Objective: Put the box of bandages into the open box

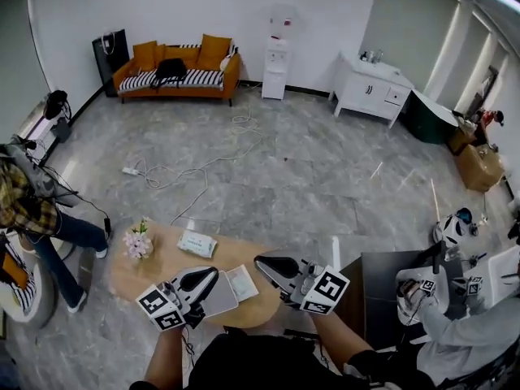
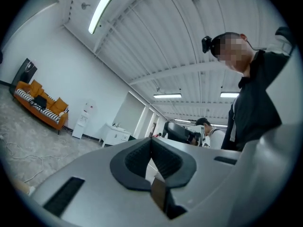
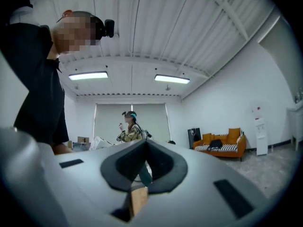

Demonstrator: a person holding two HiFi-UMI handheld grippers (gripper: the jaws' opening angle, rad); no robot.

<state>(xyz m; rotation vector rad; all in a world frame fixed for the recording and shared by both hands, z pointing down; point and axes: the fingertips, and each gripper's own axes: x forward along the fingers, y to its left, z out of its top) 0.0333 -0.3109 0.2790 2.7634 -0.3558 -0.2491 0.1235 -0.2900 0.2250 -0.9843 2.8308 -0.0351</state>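
The box of bandages (image 1: 197,243), pale green and white, lies flat on the wooden table (image 1: 162,266), behind the open box. The open box (image 1: 221,294) is grey with a white lid (image 1: 243,282) folded out to its right; my left gripper hides part of it. My left gripper (image 1: 213,273) is held over the table's front edge, above the open box, shut and empty. My right gripper (image 1: 260,262) hovers just right of the table, tip turned toward the left one, also shut with nothing in it. In the left gripper view the pads (image 2: 142,157) meet; in the right gripper view the pads (image 3: 156,162) meet too.
A small bunch of pink flowers (image 1: 138,242) stands at the table's left end. A dark low table (image 1: 382,279) is close on the right, with a seated person (image 1: 455,319) beyond it. Another person (image 1: 32,214) stands at the left. Cables (image 1: 195,169) trail on the floor.
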